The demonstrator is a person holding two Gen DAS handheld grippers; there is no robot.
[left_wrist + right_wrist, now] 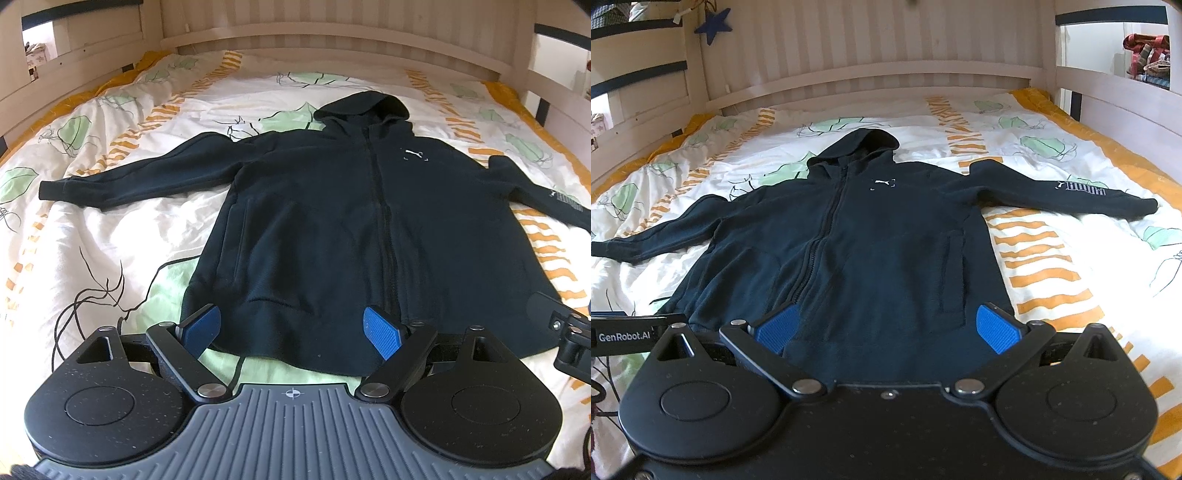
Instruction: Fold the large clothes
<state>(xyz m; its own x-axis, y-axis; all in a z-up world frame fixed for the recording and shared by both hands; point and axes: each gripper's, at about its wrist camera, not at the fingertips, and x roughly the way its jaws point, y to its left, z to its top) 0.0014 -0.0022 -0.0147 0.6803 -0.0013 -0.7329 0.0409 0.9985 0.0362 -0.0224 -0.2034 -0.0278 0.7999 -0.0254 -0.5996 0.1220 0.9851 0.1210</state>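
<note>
A black zip hoodie [332,206] lies flat, front up, on the bed, hood toward the headboard and both sleeves spread out; it also shows in the right wrist view [871,236]. Its left sleeve [122,181] reaches left, and its right sleeve [1071,192] carries white lettering. My left gripper [291,332] is open and empty over the left part of the hem. My right gripper [886,328] is open and empty over the right part of the hem. The right gripper's edge shows at the far right of the left wrist view [565,328].
The hoodie lies on a white duvet [110,258] with green leaves and orange stripes. A pale wooden headboard [871,74] stands behind, with wooden side rails [1115,107] on both sides. A blue star [714,24] hangs at the back left.
</note>
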